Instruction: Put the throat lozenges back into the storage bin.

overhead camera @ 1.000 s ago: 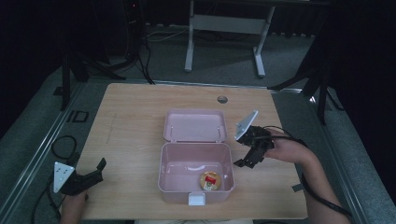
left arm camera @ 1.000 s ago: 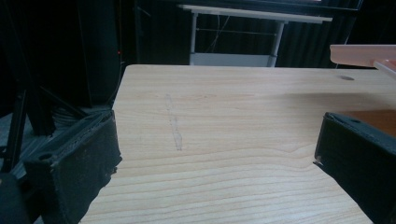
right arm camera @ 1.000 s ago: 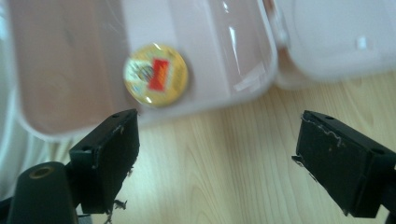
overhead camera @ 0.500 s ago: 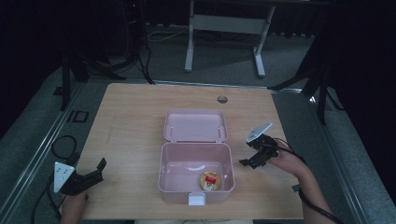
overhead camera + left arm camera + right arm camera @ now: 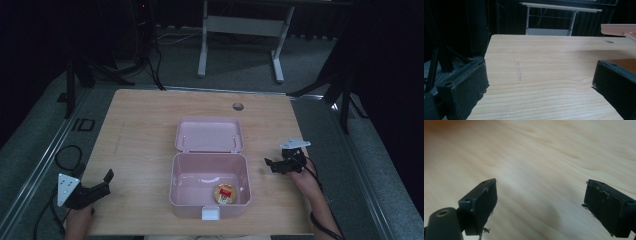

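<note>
Pale wood forms the table, seen from the high view with a pink box standing near its front edge, centre. The lid is thrown back and lies flat behind the box. Inside, at the front right of the floor, sits a small round item with red and yellow markings; what it is cannot be told. The left gripper rests at the table's front left corner, well apart from the box, held by a hand. The right gripper sits low over the table just right of the box, jaws pointing towards it.

In the left gripper view, the jaws stand wide apart over bare wood, nothing between them. The box edge shows at upper right.

In the right gripper view, the jaws are likewise spread wide, empty, close above blurred wood grain.
</note>
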